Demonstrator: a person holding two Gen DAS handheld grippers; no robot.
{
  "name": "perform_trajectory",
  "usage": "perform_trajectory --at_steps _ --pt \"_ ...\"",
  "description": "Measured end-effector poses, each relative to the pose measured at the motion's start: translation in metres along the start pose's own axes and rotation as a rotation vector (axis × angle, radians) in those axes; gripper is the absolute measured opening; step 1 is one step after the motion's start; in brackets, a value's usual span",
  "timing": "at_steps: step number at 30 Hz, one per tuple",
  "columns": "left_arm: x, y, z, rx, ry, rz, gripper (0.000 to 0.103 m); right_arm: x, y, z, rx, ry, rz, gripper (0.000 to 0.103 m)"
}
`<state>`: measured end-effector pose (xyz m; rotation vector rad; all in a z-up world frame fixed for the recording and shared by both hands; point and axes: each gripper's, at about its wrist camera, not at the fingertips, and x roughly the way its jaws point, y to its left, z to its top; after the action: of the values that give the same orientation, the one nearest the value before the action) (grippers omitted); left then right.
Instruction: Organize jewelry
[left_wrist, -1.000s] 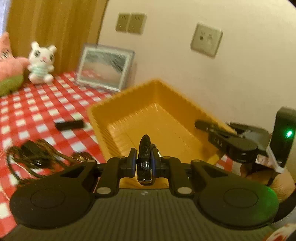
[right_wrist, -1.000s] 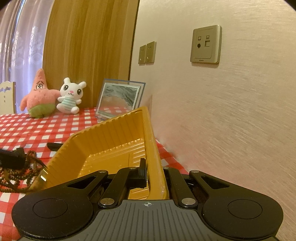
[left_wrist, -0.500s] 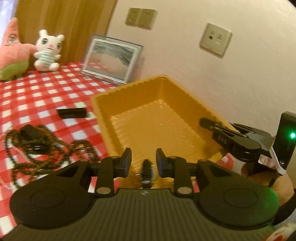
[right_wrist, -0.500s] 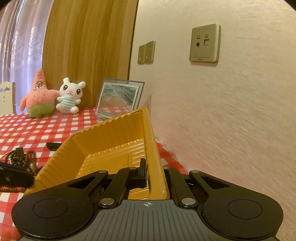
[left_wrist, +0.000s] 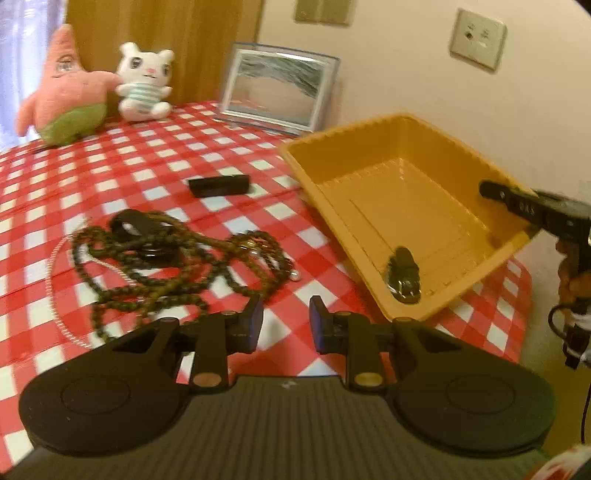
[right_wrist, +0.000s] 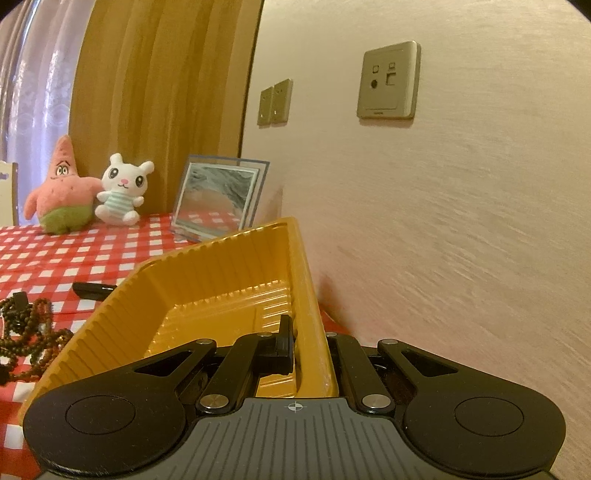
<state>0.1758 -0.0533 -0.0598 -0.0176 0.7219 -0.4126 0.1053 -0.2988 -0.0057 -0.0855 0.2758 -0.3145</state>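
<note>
The left gripper (left_wrist: 285, 322) has its two fingers apart with nothing between them, only checked cloth showing through the gap; its jaws have just been opening. Just beyond and to the right of its tips, a dark hair clip (left_wrist: 402, 270) lies on the floor of the yellow tray (left_wrist: 373, 128), in the tray's near corner. Left of the gripper a tangle of dark beaded necklaces (left_wrist: 173, 258) is heaped on the red-and-white checked tablecloth (left_wrist: 110, 177), with a thin pale chain looping round its left side; farther off lies a small black bar-shaped piece (left_wrist: 218, 185).

The right gripper (right_wrist: 308, 341) is clamped on the tray's right wall (right_wrist: 310, 314), one finger inside the tray and the other outside it; the tray is tilted, its right side raised off the cloth; in the left view this gripper reaches in over the tray's right rim, with a hand partly seen behind it.

At the far edge of the table a framed picture (left_wrist: 279, 88) leans on the wall; left of it sit a white plush bunny (left_wrist: 144, 86) and a pink starfish plush (left_wrist: 66, 107).
</note>
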Motion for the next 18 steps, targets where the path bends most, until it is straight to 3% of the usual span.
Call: perform_trajectory --at_steps 7,18 --pt "0.037 -0.01 0.003 0.044 0.048 -0.023 0.019 0.001 -0.002 -0.001 0.002 -0.006 0.004 0.003" --pt "0.063 -0.007 0.015 0.023 0.039 0.034 0.019 0.004 -0.002 -0.004 0.023 -0.003 -0.001 0.004"
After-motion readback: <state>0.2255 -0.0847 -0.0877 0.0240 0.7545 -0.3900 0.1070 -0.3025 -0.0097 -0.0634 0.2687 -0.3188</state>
